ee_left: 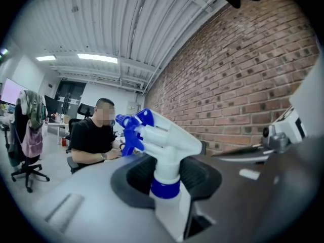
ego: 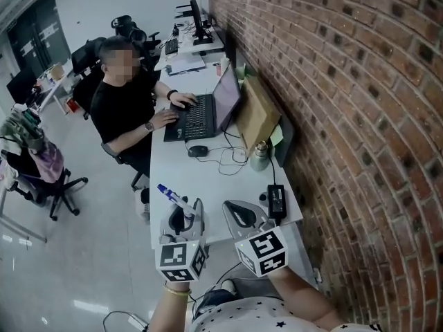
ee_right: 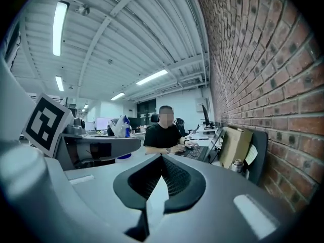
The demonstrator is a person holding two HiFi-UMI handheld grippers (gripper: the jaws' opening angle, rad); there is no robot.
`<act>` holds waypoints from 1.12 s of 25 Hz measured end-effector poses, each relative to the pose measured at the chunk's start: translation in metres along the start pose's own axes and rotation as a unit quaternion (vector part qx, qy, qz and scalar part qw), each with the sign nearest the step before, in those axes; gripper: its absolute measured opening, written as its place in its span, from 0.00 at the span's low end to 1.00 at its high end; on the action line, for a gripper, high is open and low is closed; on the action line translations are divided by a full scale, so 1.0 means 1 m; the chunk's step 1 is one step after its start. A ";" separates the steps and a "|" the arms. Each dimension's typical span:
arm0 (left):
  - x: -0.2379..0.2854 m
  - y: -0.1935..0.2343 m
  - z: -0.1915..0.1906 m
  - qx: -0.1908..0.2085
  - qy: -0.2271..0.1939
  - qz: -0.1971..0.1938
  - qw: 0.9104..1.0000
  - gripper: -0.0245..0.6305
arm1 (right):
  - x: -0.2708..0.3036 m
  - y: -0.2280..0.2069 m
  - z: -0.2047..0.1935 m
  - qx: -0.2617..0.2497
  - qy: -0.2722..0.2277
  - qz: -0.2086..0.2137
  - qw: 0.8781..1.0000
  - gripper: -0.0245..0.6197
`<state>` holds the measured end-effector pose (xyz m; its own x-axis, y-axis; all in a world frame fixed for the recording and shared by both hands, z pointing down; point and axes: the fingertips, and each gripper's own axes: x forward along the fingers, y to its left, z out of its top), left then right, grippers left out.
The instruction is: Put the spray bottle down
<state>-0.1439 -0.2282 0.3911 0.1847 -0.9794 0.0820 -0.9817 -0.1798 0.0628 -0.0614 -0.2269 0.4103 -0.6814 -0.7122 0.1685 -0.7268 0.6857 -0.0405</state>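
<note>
being held in the left gripper (ee_left: 164, 172), the spray bottle (ee_left: 163, 142) is suspended over the desk's (ego: 208, 180) near end.
its neck is clamped between the jaws, nozzle pointed away; the right gripper (ee_right: 162, 178) is held just beside, jaws together and empty.

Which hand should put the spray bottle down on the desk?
Left. The left gripper holds the spray bottle by its neck, at the near end of the white desk. The right gripper is shut and empty.
</note>
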 end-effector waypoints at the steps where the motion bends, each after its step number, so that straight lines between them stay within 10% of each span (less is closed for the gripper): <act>1: 0.011 0.003 0.001 0.003 -0.003 -0.006 1.000 0.23 | 0.008 -0.005 0.001 0.003 -0.001 -0.006 1.000 0.04; 23: 0.106 0.031 -0.031 0.000 0.027 -0.044 0.999 0.23 | 0.073 -0.038 -0.015 0.035 0.007 -0.059 0.998 0.04; 28: 0.104 0.031 -0.036 0.007 0.045 -0.039 0.998 0.36 | 0.069 -0.032 -0.016 0.035 0.008 -0.056 0.998 0.04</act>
<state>-0.1530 -0.3324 0.4377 0.2630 -0.9502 0.1669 -0.9647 -0.2569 0.0579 -0.0841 -0.2959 0.4392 -0.5942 -0.7810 0.1925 -0.8032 0.5891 -0.0891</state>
